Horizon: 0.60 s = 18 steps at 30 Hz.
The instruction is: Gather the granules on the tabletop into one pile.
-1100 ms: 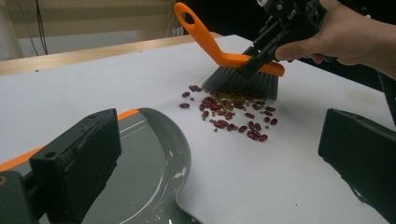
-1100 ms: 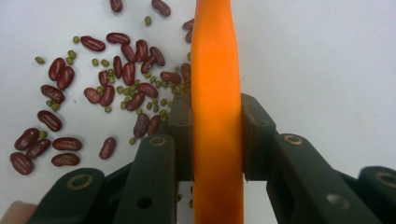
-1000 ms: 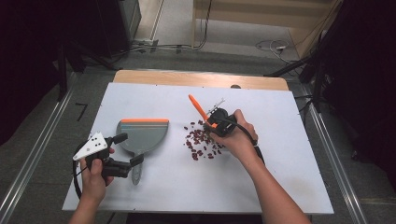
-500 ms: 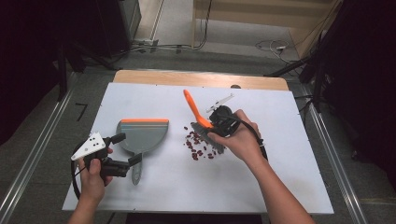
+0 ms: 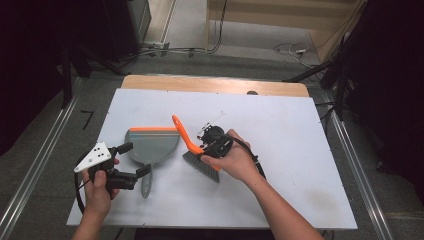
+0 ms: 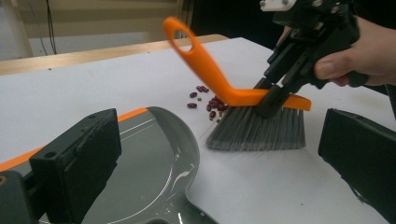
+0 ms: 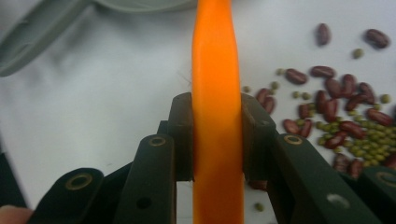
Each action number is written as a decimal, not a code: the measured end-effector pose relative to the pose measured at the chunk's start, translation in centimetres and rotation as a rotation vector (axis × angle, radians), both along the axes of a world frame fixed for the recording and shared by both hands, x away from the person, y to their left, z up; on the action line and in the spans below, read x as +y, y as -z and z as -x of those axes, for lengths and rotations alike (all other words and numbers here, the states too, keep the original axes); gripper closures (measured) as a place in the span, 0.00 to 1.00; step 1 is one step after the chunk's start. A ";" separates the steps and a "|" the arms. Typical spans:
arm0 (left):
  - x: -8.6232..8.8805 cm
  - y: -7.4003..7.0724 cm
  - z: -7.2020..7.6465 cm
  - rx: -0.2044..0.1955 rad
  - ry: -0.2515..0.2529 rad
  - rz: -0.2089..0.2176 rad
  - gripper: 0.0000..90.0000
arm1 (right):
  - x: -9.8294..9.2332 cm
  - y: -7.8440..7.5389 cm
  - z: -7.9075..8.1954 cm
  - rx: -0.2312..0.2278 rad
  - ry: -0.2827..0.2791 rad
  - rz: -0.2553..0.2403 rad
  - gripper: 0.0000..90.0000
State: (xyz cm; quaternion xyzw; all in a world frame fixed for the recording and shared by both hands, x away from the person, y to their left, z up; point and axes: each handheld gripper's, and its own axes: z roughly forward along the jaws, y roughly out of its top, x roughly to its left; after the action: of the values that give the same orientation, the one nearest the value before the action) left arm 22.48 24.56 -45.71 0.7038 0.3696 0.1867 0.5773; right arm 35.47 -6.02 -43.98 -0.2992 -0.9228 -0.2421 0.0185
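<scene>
My right gripper (image 5: 206, 146) (image 7: 217, 135) is shut on the orange handle of a small brush (image 5: 181, 131) (image 7: 217, 70). The brush's grey bristles (image 6: 254, 130) rest on the white table just right of a grey dustpan (image 5: 150, 145) (image 6: 140, 172) with an orange lip. Red and green beans (image 6: 210, 100) (image 7: 336, 112) lie in a loose heap beside the bristles. My left gripper (image 5: 134, 160) (image 6: 217, 154) stands open at the dustpan's near end, its jaws wide apart on either side of the handle (image 5: 145, 184).
The white table top (image 5: 300, 150) has a wooden strip (image 5: 215, 85) along its far edge. Metal rails (image 5: 35, 170) run along both sides of the table. Cables (image 5: 290, 49) lie on the floor beyond it.
My right hand has swept the brush to the left, up to the dustpan's mouth. The beans seen from above before are now hidden behind brush and hand. The left hand has stayed still.
</scene>
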 end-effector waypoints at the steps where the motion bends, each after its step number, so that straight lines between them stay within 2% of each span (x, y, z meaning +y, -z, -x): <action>1: 0.0 0.0 0.0 0.001 0.000 0.001 0.00 | -0.2 0.0 -0.3 0.005 0.017 0.001 0.77; 9: 0.0 0.1 0.0 0.003 0.002 -0.003 0.00 | -1.8 0.1 -1.8 -0.017 0.071 0.011 0.76; 18: -0.1 0.0 0.1 0.002 0.006 -0.004 0.00 | -4.1 0.1 -3.2 -0.011 0.141 0.001 0.76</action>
State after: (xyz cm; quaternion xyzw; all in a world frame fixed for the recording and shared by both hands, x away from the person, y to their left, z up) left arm 22.41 24.42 -45.76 0.7061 0.3678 0.1848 0.5762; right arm 38.64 -10.12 -44.12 -0.3622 -0.8996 -0.2439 -0.0037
